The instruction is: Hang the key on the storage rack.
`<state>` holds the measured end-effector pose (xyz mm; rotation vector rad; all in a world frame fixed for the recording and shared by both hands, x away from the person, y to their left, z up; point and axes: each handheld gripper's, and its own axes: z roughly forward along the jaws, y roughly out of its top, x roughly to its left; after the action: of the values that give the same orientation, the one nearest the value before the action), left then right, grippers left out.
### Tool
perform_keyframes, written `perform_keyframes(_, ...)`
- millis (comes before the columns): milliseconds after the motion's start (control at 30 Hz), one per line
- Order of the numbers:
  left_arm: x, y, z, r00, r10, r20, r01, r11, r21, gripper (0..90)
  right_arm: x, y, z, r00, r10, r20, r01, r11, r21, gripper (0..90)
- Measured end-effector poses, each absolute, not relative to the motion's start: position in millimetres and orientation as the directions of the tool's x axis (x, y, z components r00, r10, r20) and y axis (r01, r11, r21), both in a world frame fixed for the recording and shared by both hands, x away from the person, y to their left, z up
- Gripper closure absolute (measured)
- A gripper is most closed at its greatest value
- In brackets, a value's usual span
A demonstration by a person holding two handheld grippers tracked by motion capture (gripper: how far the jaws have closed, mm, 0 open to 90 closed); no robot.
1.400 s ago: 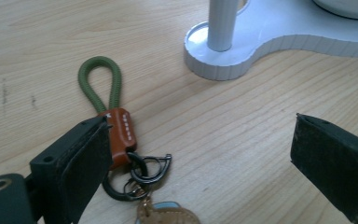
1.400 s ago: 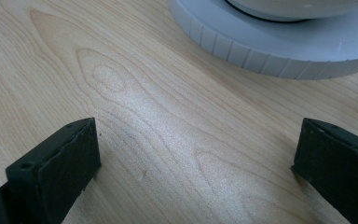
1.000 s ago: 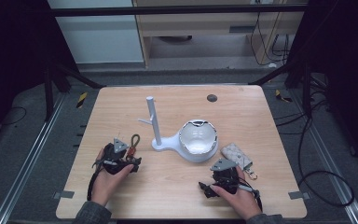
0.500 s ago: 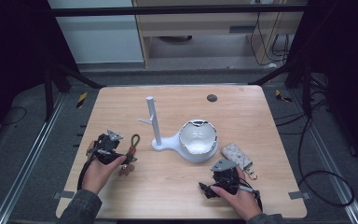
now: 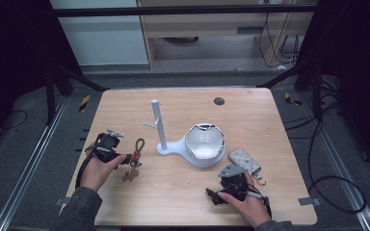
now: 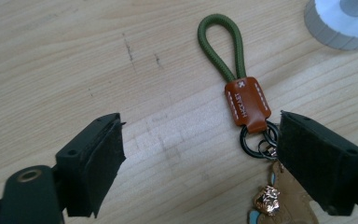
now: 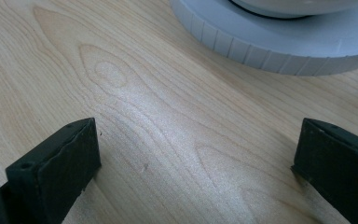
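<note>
A keychain with a green cord loop, a brown leather tab and metal rings lies flat on the wooden table, left of a white stand with an upright peg and a bowl. My left gripper rests at the keychain's left side; in the left gripper view its jaws stand wide apart, the right one beside the rings, nothing held. My right gripper is open on bare wood just in front of the stand's base.
A patterned key pouch with a ring lies right of the bowl, close to my right gripper. A dark round hole marks the table's far side. A small golden charm hangs from the keychain's rings.
My left gripper moved left, away from the keychain, then came back toward it. The right gripper stayed put.
</note>
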<state>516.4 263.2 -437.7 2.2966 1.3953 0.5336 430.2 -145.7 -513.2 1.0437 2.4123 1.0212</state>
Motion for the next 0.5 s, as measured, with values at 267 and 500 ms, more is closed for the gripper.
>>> perform_keyframes(267, 518, 264, -437, 0.435, 0.897, 0.072, 0.766, -0.411, 0.494, 26.3, 430, -147, -513, -0.687, 0.726, -0.01, 0.498, 0.482, 0.721, 0.2)
perform_keyframes(500, 522, 251, -440, 0.463, 0.885, 0.034, 0.776, -0.424, 0.467, 33.6, 430, -147, -513, -0.69, 0.724, -0.01, 0.497, 0.483, 0.721, 0.2)
